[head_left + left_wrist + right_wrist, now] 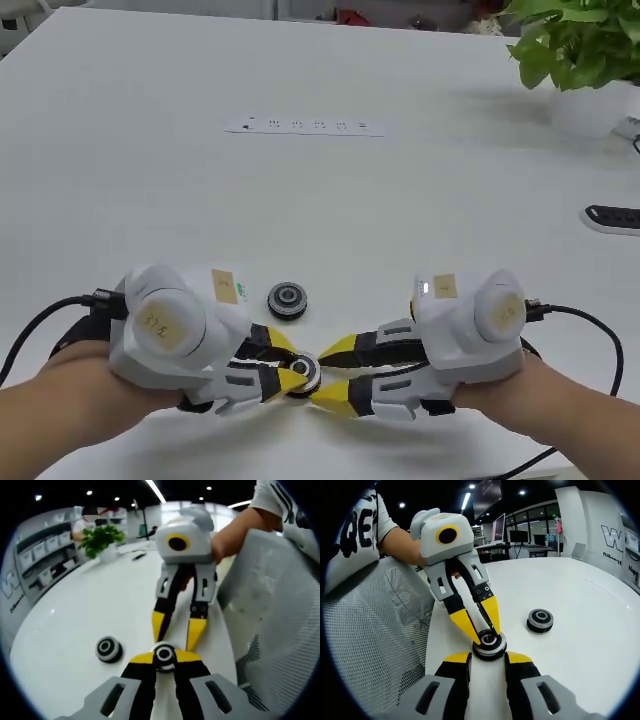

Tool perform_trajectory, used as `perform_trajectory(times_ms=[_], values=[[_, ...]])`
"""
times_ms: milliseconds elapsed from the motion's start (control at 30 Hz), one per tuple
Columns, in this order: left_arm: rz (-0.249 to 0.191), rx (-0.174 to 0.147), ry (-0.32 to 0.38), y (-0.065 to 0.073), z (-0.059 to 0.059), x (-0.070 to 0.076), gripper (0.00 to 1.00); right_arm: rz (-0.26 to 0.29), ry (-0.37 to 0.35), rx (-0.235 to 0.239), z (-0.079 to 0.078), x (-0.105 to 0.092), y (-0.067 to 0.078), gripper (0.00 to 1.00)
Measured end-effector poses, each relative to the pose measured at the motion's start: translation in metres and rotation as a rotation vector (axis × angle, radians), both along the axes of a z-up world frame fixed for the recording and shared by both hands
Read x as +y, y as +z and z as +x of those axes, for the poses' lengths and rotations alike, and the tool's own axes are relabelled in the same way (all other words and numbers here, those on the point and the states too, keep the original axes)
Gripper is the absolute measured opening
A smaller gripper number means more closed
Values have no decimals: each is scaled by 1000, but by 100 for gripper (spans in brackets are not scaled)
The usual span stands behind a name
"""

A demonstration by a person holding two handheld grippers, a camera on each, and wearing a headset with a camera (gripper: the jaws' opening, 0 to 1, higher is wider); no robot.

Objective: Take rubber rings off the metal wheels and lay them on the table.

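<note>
Left gripper (165, 656) is clamped on a small round metal wheel (490, 645), with the black rubber ring (478, 651) on its shiny rim. Right gripper (488, 658) faces it, yellow tips straddling that same wheel, can't tell if they're squeezing. A 2nd wheel (540, 620) lies flat on the smooth white table (320, 200), just beyond the left gripper's jaws.

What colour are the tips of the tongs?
Yellow on left tongs and right tongs, meeting at the metal wheel; clearest in right gripper view.
</note>
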State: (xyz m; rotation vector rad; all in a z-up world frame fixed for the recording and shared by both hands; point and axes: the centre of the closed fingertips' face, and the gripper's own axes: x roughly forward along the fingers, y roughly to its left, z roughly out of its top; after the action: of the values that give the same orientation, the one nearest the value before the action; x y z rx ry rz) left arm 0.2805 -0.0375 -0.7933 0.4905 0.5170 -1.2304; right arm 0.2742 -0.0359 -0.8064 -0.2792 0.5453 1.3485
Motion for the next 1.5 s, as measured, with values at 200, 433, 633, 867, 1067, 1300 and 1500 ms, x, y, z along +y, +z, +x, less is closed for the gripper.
perform_trajectory(times_ms=[200, 433, 633, 867, 1067, 1300, 1500], values=[[1, -1, -1, 0, 0, 0, 14, -13, 10, -22, 0, 8, -2, 33], [3, -3, 1, 0, 0, 0, 14, -26, 18, -68, 4, 16, -3, 33], [6, -4, 2, 0, 0, 0, 14, -29, 20, -84, 6, 12, 0, 25], [8, -4, 4, 0, 0, 1, 14, -27, 8, -66, 4, 7, 0, 23], [7, -4, 5, 0, 0, 1, 14, -15, -2, -31, 4, 1, -1, 20], [6, -4, 4, 0, 0, 1, 14, -11, -11, -13, 4, 0, 0, 24], [4, -4, 3, 0, 0, 0, 14, -13, 5, -25, 2, 6, -2, 29]])
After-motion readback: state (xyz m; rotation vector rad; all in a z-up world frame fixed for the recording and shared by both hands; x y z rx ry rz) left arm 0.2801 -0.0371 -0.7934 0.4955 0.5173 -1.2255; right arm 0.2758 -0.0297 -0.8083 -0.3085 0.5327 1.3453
